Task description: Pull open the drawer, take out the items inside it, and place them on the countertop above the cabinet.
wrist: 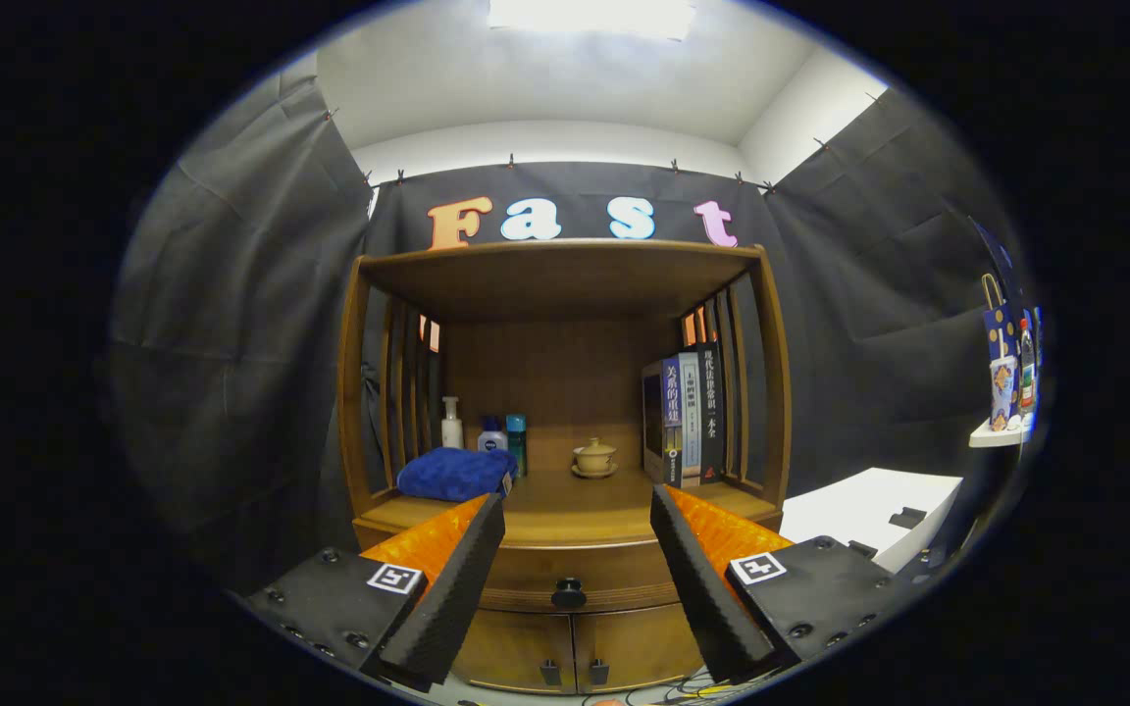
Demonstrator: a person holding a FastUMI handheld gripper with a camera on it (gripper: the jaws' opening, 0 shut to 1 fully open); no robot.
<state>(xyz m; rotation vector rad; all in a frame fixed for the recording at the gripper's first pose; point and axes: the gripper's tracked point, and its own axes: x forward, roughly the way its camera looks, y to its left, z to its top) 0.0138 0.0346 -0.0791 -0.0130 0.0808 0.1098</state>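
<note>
1. The gripper (577,510) is open wide, and its two fingers hold nothing
2. The fingers point at a brown wooden cabinet (565,412) that stands a little way ahead of them
3. The drawer (575,579) is shut. It sits just under the countertop (575,510), and you see it in the gap between the two fingers
4. The drawer has a small dark round knob (569,592) in the middle. The knob is between the fingers but farther off, and no finger touches it
5. Under the drawer are two little cabinet doors (575,647), side by side and shut, each with a small dark handle
6. What is in the drawer is hidden, because the drawer is closed
7. On the countertop, at the left, lies a folded blue cloth (455,474)
8. Behind the cloth stand a white pump bottle (451,424), a small bottle with a blue cap (492,434), and a teal bottle (517,441)
9. In the middle at the back sits a small tan cup with a lid (593,457) on a saucer
10. At the right, a few books (685,417) stand upright next to the cabinet's side slats
11. Off to the right of the cabinet there is a white table (869,510)
</note>
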